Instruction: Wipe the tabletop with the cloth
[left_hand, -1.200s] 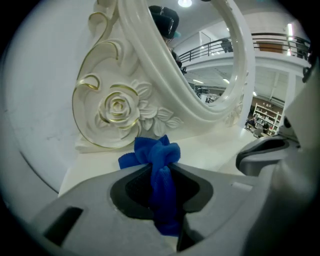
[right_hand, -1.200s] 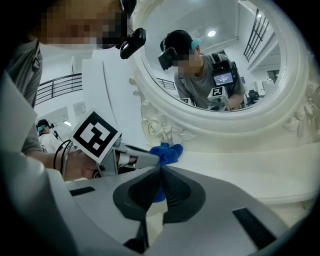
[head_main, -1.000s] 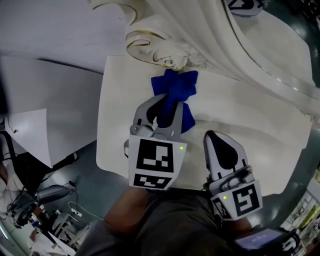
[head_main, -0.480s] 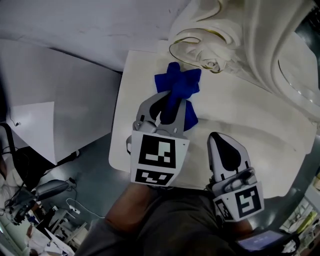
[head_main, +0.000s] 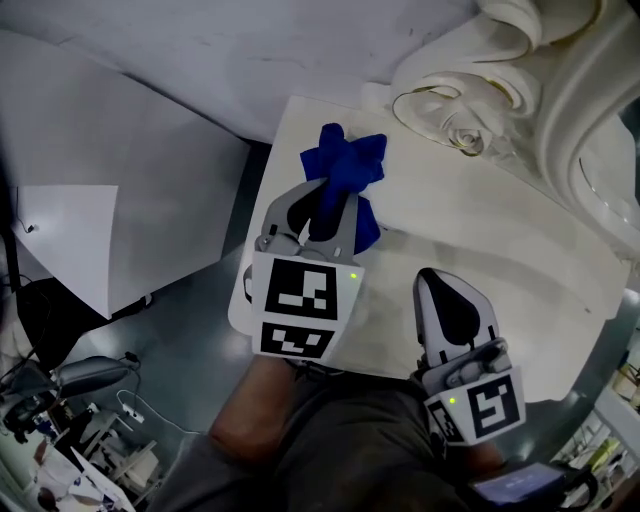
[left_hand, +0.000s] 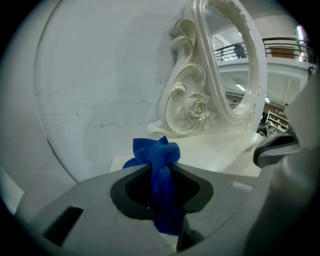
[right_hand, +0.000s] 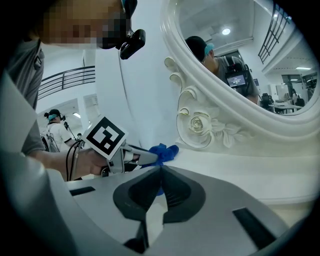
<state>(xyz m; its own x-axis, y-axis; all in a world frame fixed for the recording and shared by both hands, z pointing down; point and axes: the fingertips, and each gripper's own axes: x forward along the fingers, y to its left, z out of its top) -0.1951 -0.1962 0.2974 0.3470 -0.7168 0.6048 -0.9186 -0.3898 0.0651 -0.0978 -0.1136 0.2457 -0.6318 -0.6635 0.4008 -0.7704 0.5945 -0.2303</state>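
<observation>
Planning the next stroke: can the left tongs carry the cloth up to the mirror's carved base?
Probably yes. The left tongs are shut on the cloth, and only bare tabletop lies between it and the mirror's carved base; the right tongs sit off to the side.

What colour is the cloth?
The cloth is bright blue all over, clearest in the left gripper view.

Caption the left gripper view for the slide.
Left gripper clamping a bunched blue cloth at the white tabletop, ornate mirror frame behind.
</observation>
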